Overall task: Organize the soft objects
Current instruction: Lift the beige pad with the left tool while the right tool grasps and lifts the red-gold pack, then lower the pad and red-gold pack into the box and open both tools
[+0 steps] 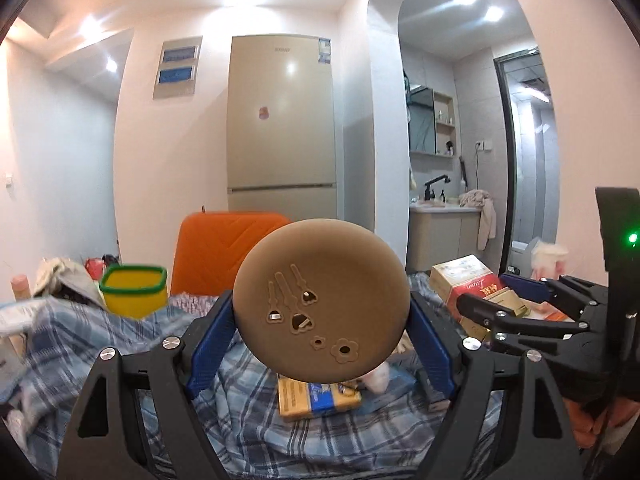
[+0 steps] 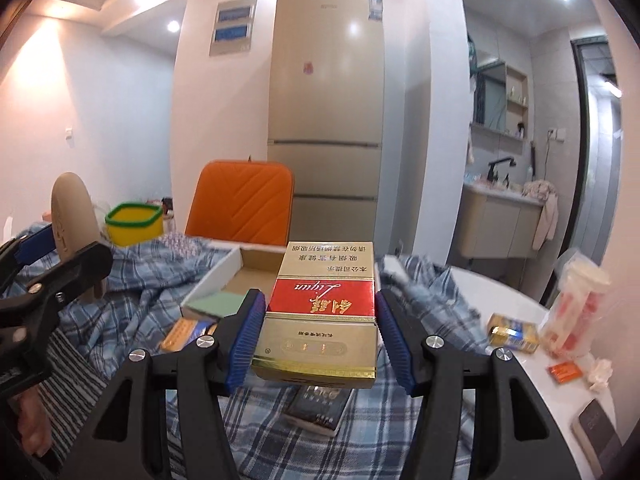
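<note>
Carrying step: left tongs (image 1: 322,316) grasp a round tan embossed pad (image 1: 320,300), right tongs (image 2: 320,332) grasp a red-and-gold carton (image 2: 320,312), both lifted above the blue plaid cloth (image 2: 148,280); next, probably placement into the open cardboard box (image 2: 256,268) beyond.

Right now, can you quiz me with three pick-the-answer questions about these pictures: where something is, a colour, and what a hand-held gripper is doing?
1. Where is the orange padded chair?
A. in front of the tall beige fridge
B. beside the sink
C. on the bed

2. What colour is the yellow tub's rim?
A. red
B. green
C. white

3. What is the left hand-held gripper doing?
A. hanging open, nothing between its pads
B. gripping a tan round disc
C. gripping a red-and-gold box

Answers: 1 A, the fridge rises right behind it. 2 B, a green band rings the top. 3 B, blue pads press on both edges.
</note>
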